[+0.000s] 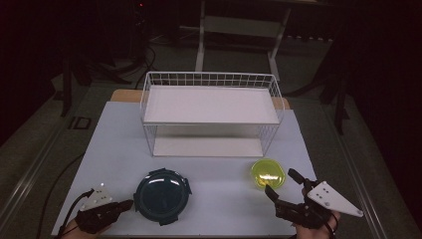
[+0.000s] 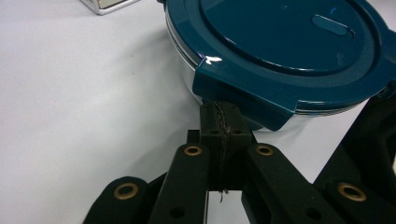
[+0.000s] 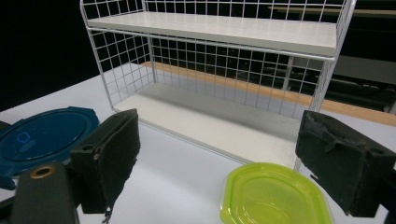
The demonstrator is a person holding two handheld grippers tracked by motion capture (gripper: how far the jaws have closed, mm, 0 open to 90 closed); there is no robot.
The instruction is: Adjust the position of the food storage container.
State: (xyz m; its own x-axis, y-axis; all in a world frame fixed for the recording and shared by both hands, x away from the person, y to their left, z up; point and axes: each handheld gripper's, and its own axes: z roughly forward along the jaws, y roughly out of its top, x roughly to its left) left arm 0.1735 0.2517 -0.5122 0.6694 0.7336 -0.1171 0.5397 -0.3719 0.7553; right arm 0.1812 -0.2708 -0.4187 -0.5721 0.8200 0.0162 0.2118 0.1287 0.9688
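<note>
A round container with a dark blue clip lid [image 1: 161,195] sits near the table's front, left of centre. My left gripper [image 1: 128,204] lies low at its left edge. In the left gripper view the jaws are pressed together with nothing seen between them, and the left gripper [image 2: 219,122] has its tips right against the lid's side clasp [image 2: 243,100]. A small yellow-green lidded container [image 1: 267,174] stands to the right. My right gripper [image 1: 281,183] is open just in front of it, and the green container [image 3: 275,196] lies low between the wide-apart pads of the right gripper [image 3: 229,161].
A white wire rack with two shelves [image 1: 211,105] stands at the back middle of the white table [image 1: 114,144], its lower shelf [image 3: 210,121] bare. Dark floor and table legs lie beyond. The blue container [image 3: 42,135] also appears at the left of the right gripper view.
</note>
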